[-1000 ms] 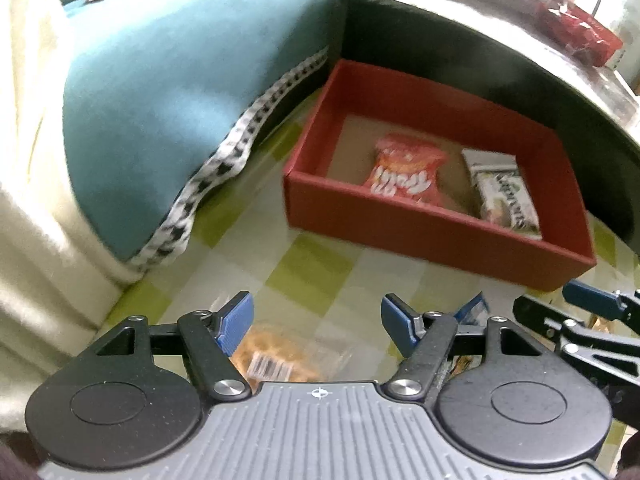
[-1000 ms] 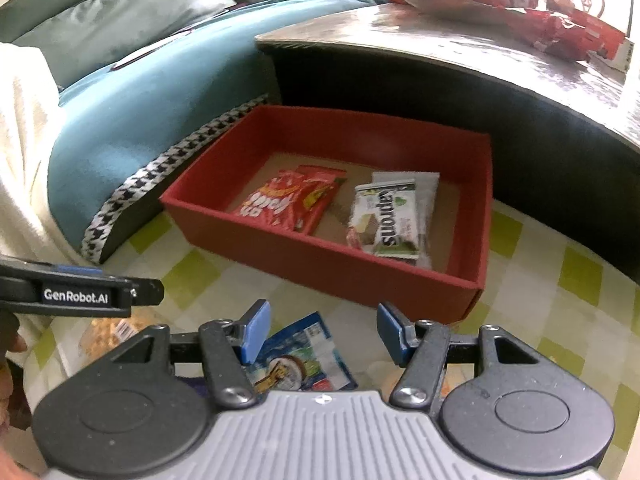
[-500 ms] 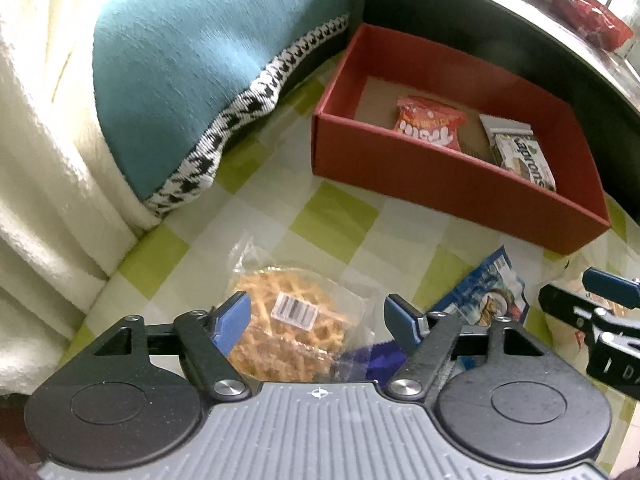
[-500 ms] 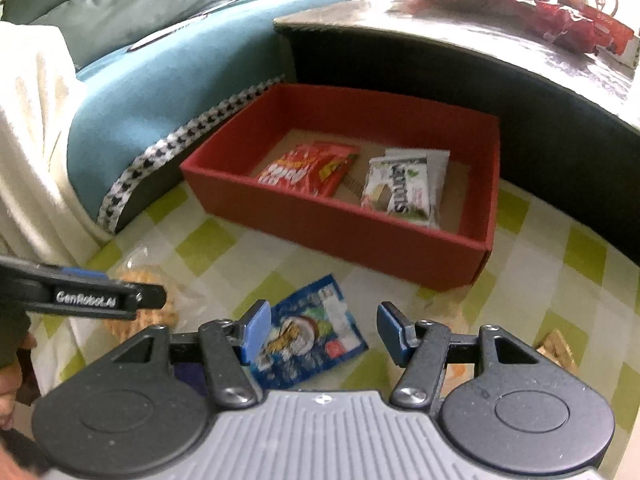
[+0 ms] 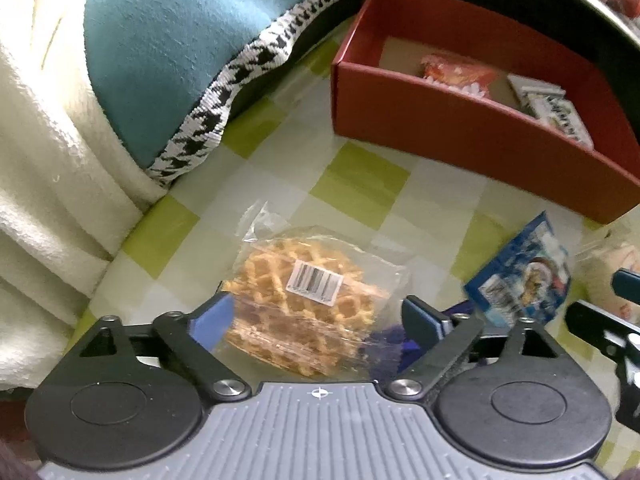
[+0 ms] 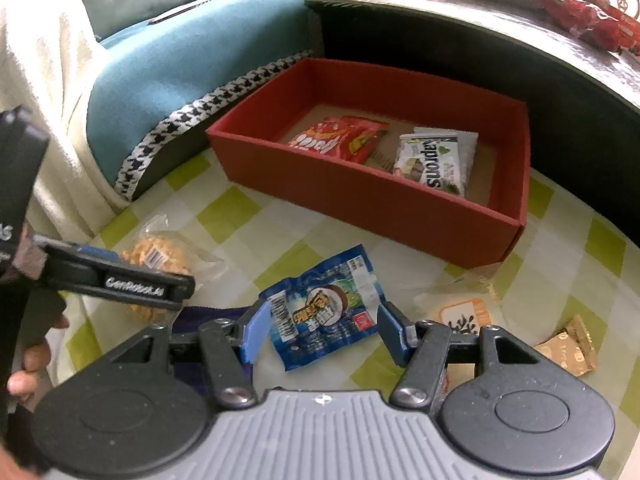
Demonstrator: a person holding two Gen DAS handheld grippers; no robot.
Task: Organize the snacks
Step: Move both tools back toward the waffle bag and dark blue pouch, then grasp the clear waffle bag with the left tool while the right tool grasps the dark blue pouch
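Note:
A red box (image 5: 460, 132) (image 6: 360, 196) on the checked cloth holds a red snack bag (image 6: 340, 140) and a white wafer pack (image 6: 436, 160). A clear bag of waffle cookies (image 5: 304, 300) (image 6: 160, 256) lies between the fingers of my open left gripper (image 5: 316, 318). A blue snack packet (image 6: 324, 308) (image 5: 524, 280) lies between the fingers of my open right gripper (image 6: 322, 334). Both grippers hover low over their packets, not closed on them. A purple wrapper (image 5: 388, 344) lies beside the waffles.
An orange-labelled clear packet (image 6: 464, 316) and a gold wrapper (image 6: 568, 348) lie right of the blue packet. A teal cushion (image 6: 192, 64) and cream blanket (image 5: 48, 160) border the left. A dark table (image 6: 500, 40) with red packets stands behind the box.
Both grippers have drawn back from the box and dropped lower. The waffle bag now sits between the left fingers and the blue packet between the right fingers.

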